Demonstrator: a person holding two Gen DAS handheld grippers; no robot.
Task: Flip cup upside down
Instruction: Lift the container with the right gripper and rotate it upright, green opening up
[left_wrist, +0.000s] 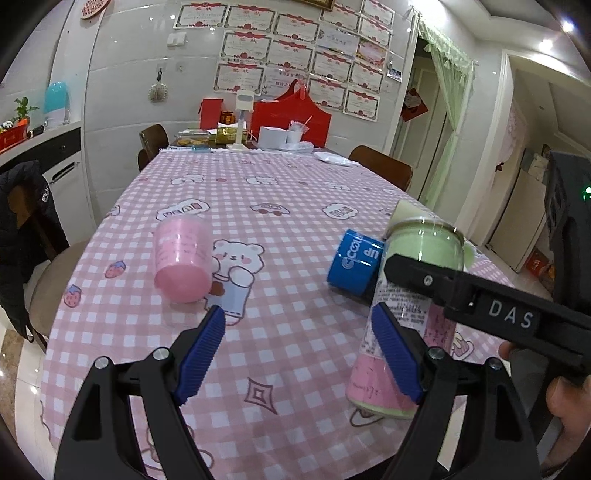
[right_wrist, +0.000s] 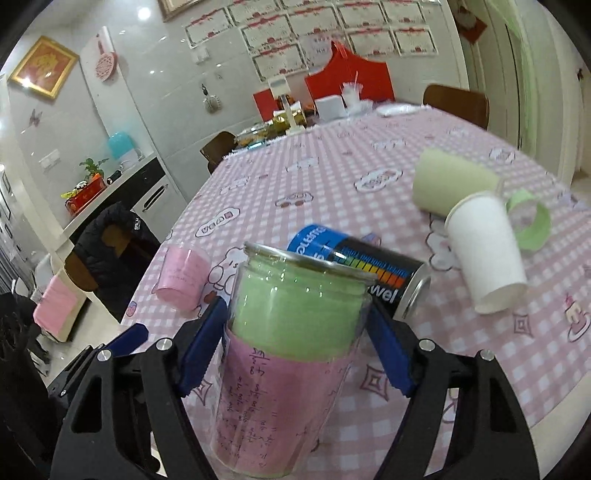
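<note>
Right gripper has its blue pads on either side of the clear cup, the one lined with green and pink paper. Pads sit mid-wall, below the rim, which puts the grip near the cup's middle so a wrist roll can invert it. Jaws about half apart and closed in on the cup wall. Contact looks firm on both sides, though the fisheye distortion makes the far pad hard to confirm.

The cup is upright, rim up and tilted a bit away from the camera, and seems to be just above or resting on the checked tablecloth. Flip not yet done.

Around the cup: blue-and-black can on its side right behind it, white paper cup lying beyond the can to the right, and pink cup on its side to the left. The roll needs clearance from the can.

Left gripper hangs left of the cup, jaws wide apart and holding nothing. Its right pad overlaps the cup in view, but I can't tell if it touches.
</note>
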